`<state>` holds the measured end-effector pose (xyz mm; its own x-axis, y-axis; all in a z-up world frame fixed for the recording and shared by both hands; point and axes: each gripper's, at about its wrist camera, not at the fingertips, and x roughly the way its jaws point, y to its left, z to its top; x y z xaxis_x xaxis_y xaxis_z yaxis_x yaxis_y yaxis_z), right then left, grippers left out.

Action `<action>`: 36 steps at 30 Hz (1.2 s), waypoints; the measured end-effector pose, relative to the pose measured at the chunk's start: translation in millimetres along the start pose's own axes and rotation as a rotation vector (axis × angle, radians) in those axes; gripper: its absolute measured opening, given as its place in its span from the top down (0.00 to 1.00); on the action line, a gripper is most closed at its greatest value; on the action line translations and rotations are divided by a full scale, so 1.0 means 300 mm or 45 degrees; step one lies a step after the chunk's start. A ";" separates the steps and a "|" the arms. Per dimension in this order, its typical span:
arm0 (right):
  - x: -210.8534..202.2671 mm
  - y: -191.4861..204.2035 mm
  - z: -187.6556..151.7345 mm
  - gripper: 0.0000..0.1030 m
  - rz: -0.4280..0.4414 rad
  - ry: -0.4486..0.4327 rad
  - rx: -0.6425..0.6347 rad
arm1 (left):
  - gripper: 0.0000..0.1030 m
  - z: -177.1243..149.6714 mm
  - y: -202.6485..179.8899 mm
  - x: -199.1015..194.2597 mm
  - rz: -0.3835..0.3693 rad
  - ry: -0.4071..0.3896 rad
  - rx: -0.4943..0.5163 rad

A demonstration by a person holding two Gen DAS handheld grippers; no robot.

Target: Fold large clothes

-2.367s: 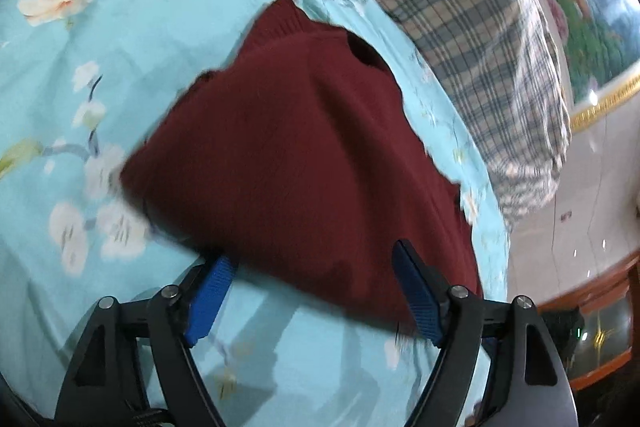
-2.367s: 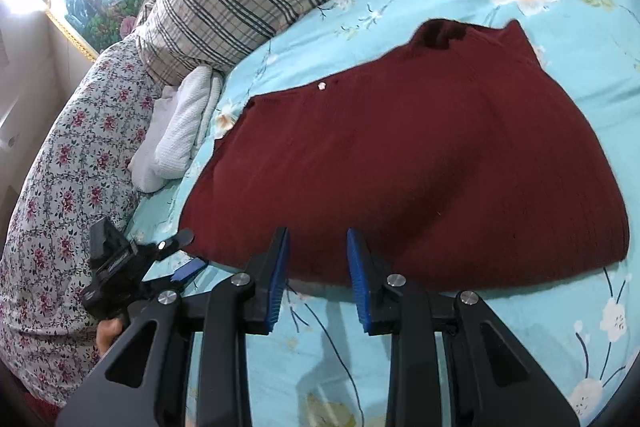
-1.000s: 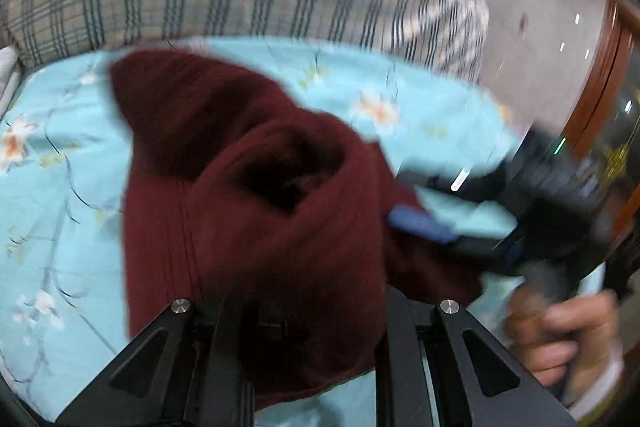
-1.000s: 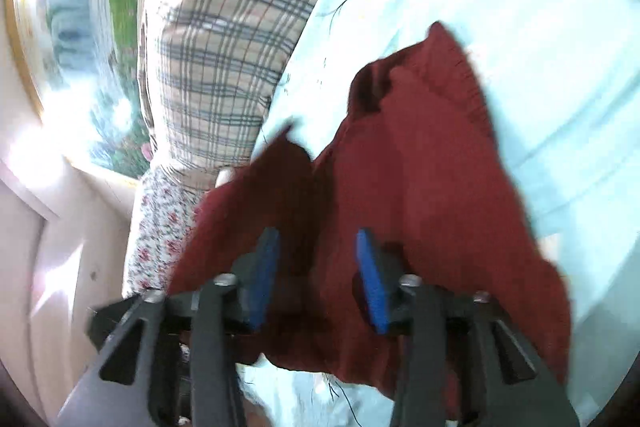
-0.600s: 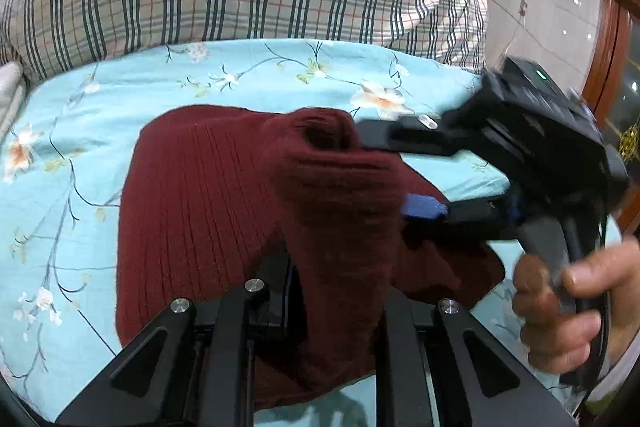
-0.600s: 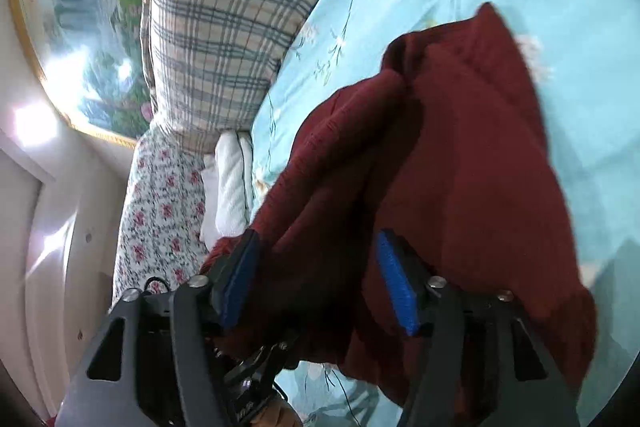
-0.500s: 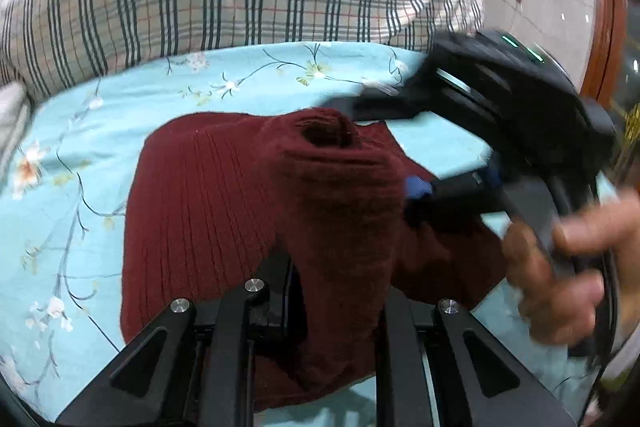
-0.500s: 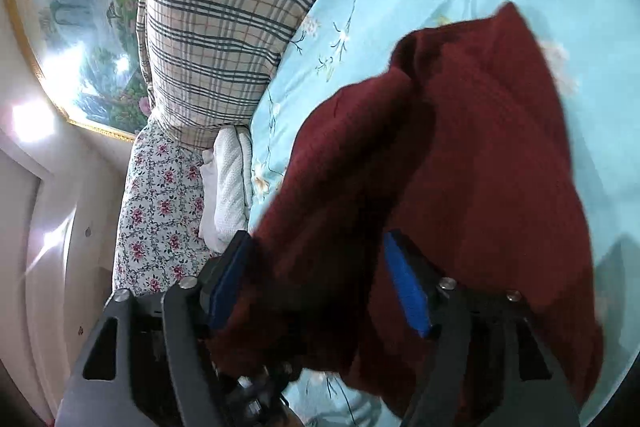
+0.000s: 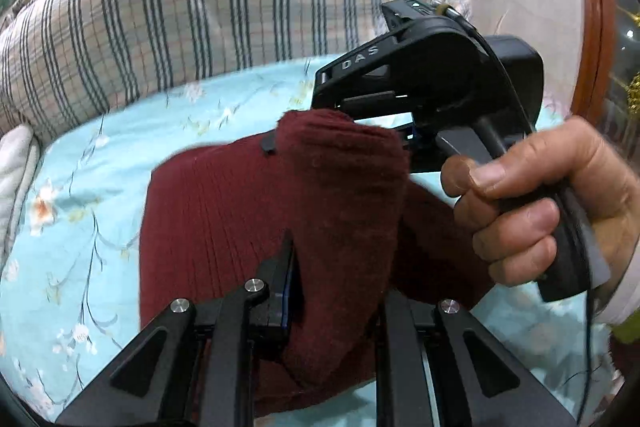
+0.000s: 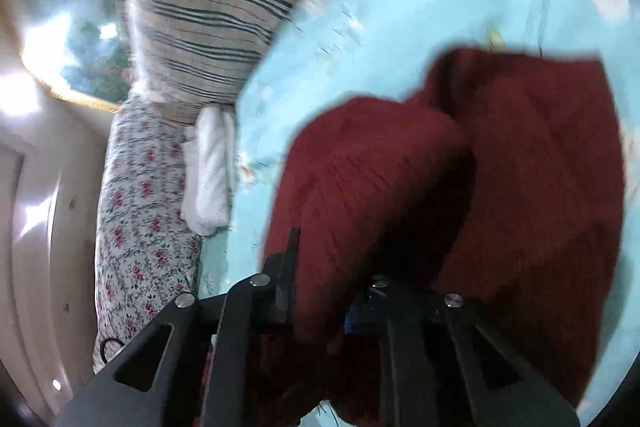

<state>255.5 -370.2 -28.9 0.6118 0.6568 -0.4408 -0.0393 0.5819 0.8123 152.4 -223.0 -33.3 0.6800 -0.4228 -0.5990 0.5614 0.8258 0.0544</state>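
sweater (image 9: pixel 224 211): dark red ribbed knit, lying on the bed and partly lifted; a thick bunched fold of it rises off the sheet and fills the middle of both wrist views.
bed sheet (image 9: pixel 100 155): light blue with a flower and twig print, under the sweater on every side that shows.
plaid pillow (image 9: pixel 192 11): beige with dark stripes, at the far edge of the bed behind the sweater, apart from it.
floral bedding (image 10: pixel 136 227): white with small red flowers, along the left of the right wrist view, beside the bed sheet.
white cloth (image 10: pixel 210 167): rolled, lying between the floral bedding and the blue sheet, well apart from the sweater.
left hand-held gripper (image 9: pixel 336 275): clenched on the raised fold of the sweater; the knit bulges up between its two black fingers and hides the right one's pad.
right hand-held gripper (image 10: pixel 320 291): its jaws have just been closing, and the bunched knit sits between them, gripped; seen from the left wrist view (image 9: pixel 404 143) its tips go into the far side of the same fold, just beside the left hand-held gripper's hold.
hand (image 9: pixel 552 203): wrapped around the right hand-held gripper's black handle, to the right of the sweater's fold.
blur: the right wrist view is smeared, so the pads' contact is seen only roughly.
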 end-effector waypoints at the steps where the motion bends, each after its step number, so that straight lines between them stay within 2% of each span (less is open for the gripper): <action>1: -0.036 0.025 0.002 0.85 0.013 -0.037 -0.043 | 0.85 0.022 -0.008 -0.017 -0.022 -0.027 0.000; 5: -0.176 0.066 -0.011 0.85 -0.022 -0.165 -0.195 | 0.85 0.055 -0.062 -0.028 -0.114 -0.067 0.015; 7: -0.196 0.012 -0.021 0.85 -0.100 -0.162 -0.193 | 0.85 0.041 -0.090 0.023 -0.156 -0.018 0.018; 10: -0.176 -0.118 -0.046 0.85 -0.202 -0.119 -0.096 | 0.85 0.001 -0.114 0.112 -0.190 0.082 0.009; 13: -0.168 -0.201 -0.069 0.85 -0.220 -0.107 -0.039 | 0.85 -0.022 -0.141 0.138 -0.180 0.108 0.044; 17: -0.213 -0.183 -0.073 0.85 -0.185 -0.179 -0.071 | 0.85 -0.007 -0.162 0.115 -0.180 0.089 0.084; 21: -0.173 -0.193 -0.066 0.82 -0.314 -0.128 -0.094 | 0.84 -0.014 -0.157 0.162 -0.175 0.145 0.081; 24: -0.175 -0.214 -0.066 0.80 -0.306 -0.135 -0.078 | 0.78 -0.006 -0.159 0.162 -0.172 0.149 0.094; 26: -0.185 -0.207 -0.072 0.77 -0.311 -0.141 -0.070 | 0.63 0.001 -0.157 0.147 -0.218 0.160 0.085; 28: -0.201 -0.192 -0.080 0.74 -0.325 -0.143 -0.074 | 0.55 0.006 -0.152 0.118 -0.262 0.167 0.071; 31: -0.245 -0.169 -0.103 0.51 -0.332 -0.157 -0.079 | 0.46 0.004 -0.127 0.051 -0.339 0.175 0.026; 32: -0.263 -0.161 -0.113 0.36 -0.344 -0.166 -0.084 | 0.42 0.002 -0.114 0.029 -0.358 0.176 0.011; 33: -0.284 -0.152 -0.125 0.27 -0.354 -0.178 -0.091 | 0.41 -0.001 -0.092 -0.005 -0.373 0.172 -0.013; 35: -0.326 -0.140 -0.152 0.26 -0.344 -0.193 -0.096 | 0.28 -0.006 -0.041 -0.053 -0.382 0.162 -0.067; 36: -0.341 -0.136 -0.162 0.26 -0.338 -0.196 -0.096 | 0.26 -0.007 -0.015 -0.071 -0.382 0.159 -0.097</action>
<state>156.0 -437.7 -35.5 0.7210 0.3999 -0.5659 0.0830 0.7609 0.6435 134.2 -216.9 -22.4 0.4239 -0.6064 -0.6727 0.6878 0.6988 -0.1966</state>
